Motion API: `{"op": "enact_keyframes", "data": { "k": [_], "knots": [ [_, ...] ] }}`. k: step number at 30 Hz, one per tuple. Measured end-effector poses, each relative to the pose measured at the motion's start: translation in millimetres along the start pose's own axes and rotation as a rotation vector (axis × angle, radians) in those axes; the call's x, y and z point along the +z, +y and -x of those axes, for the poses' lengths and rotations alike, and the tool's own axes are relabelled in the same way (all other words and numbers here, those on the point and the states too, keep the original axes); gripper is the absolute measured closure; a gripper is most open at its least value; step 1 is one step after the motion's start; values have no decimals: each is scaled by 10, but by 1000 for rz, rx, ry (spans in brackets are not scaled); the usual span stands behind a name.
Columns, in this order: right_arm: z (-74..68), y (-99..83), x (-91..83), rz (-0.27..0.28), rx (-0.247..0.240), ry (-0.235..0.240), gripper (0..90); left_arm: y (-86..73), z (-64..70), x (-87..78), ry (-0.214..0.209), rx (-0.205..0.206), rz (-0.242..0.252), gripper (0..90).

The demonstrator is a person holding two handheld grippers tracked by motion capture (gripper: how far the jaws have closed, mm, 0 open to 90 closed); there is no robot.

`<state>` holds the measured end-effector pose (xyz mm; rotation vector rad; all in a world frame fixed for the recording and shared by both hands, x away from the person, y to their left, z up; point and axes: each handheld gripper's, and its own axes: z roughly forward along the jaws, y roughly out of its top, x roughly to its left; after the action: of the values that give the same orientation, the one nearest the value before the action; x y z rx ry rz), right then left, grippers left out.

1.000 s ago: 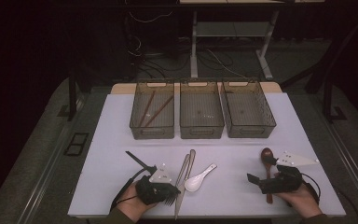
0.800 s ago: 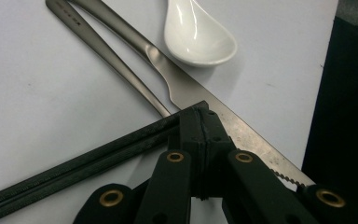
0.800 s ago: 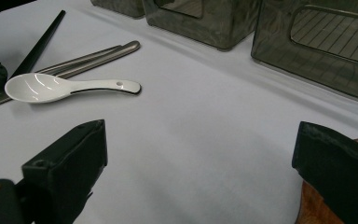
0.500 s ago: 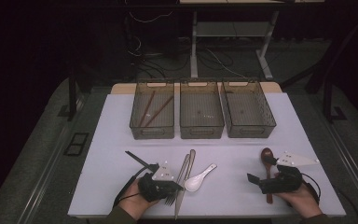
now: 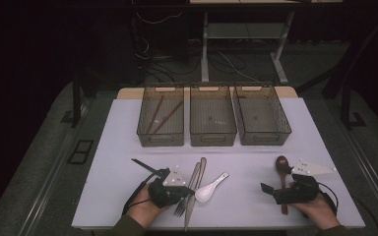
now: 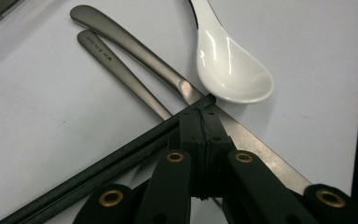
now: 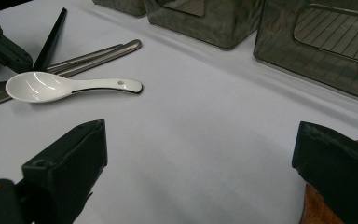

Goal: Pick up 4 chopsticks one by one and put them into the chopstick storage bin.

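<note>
At the near edge of the white tabletop [image 5: 128,147], the left gripper [image 5: 189,190] sits with its jaws pressed fully together, holding nothing, its tip resting over the metal knife [image 6: 256,140] where blade meets handle. The metal fork [image 6: 121,70] lies touching the knife at about 10 o'clock from that tip, and the white ceramic spoon [image 6: 235,65] lies just beside it at 1 o'clock, bowl up. A black chopstick [image 6: 98,168] runs off toward 8 o'clock along the jaws. Well apart at 3 o'clock, the right gripper [image 5: 270,189] stands wide open and empty, with the brown wooden spoon [image 5: 281,167] just beside its right jaw. Farther off, at 12 o'clock, three dark bins [image 5: 212,140] stand in a row, the leftmost holding brown chopsticks [image 5: 160,117].
</note>
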<state>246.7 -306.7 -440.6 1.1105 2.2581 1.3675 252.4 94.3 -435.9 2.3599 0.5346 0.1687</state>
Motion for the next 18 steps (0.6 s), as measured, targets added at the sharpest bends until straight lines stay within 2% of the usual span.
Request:
{"op": "enact_keyframes", "data": {
  "k": [14, 18],
  "knots": [
    [5, -2, 0, 2, 0, 0, 28, 93, -111, 84, 14, 2, 18, 892],
    [1, -2, 3, 0, -1, 2, 28, 121, -165, 119, 16, -12, 31, 892]
  ]
}}
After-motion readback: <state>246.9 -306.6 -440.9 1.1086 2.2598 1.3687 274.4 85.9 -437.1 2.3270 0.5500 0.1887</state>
